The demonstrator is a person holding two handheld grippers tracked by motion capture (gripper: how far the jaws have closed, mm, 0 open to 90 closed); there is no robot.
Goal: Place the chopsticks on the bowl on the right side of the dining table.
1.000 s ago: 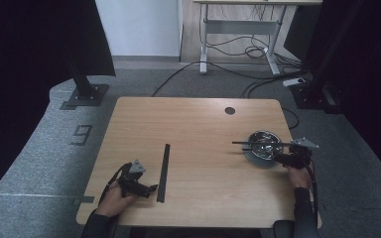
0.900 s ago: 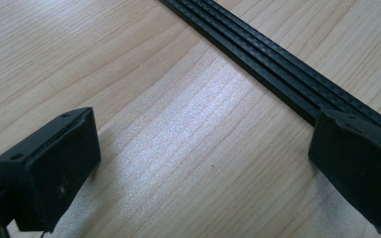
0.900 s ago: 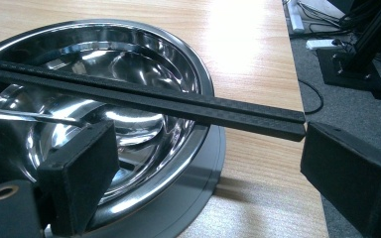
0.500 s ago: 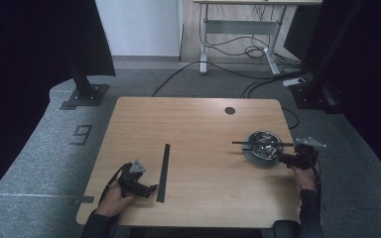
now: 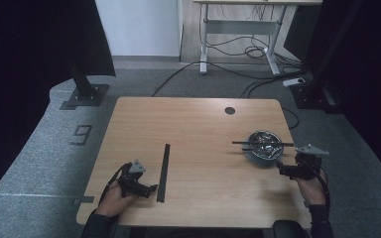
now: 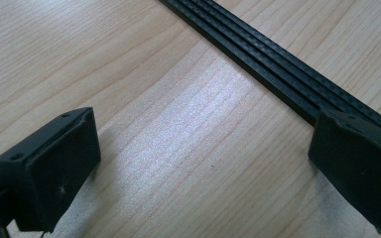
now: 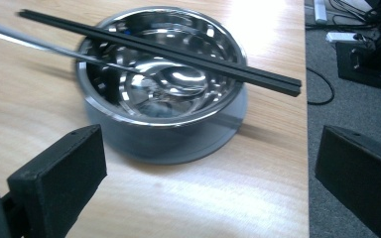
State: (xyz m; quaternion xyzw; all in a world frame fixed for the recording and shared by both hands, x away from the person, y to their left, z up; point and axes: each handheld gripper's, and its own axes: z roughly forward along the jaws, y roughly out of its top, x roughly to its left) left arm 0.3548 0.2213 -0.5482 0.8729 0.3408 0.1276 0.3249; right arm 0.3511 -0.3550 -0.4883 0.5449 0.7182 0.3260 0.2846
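Lighting's pretty uneven here: the table (image 5: 198, 148) is evenly lit from above while both sides of the high view drop into near-black. The steel bowl (image 7: 161, 84) throws bright glare with a little motion blur. There's a pale sheen on the wood, and the jaws up close look soft.

Strip (image 5: 163, 171) on table (image 5: 198, 119) left half; bowl (image 5: 264, 147) near right edge, stick (image 5: 263, 144) across its rim.

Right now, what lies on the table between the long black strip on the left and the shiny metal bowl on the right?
Nothing: in the high view, bare wooden table separates the long black strip from the shiny metal bowl.
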